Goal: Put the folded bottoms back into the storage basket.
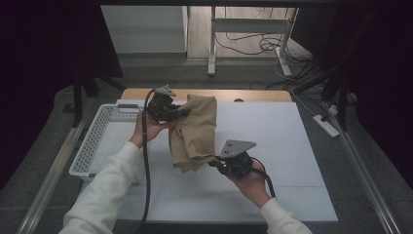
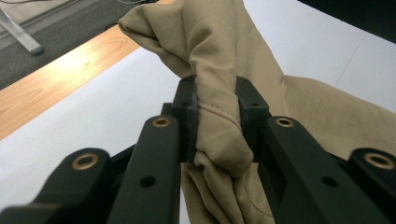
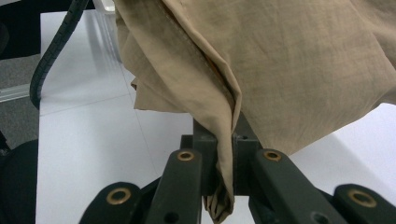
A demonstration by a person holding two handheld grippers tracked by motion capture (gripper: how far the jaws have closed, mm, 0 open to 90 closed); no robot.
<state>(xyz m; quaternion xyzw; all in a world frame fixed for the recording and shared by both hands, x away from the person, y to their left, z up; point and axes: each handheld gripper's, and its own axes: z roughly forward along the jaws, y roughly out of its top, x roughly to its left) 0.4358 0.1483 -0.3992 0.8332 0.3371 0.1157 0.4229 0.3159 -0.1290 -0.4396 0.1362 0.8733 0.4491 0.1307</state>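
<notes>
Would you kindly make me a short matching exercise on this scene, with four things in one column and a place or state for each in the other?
Things:
1. tan cloth
2. white basket
3. left gripper
4. right gripper

Places or states:
A. stands at the left edge of the white table
B. shut on the cloth's lower corner, near the person
C. held between both grippers
D. shut on a bunched fold at the cloth's upper part

Pairs: 1-C, 2-A, 3-D, 4-B
</notes>
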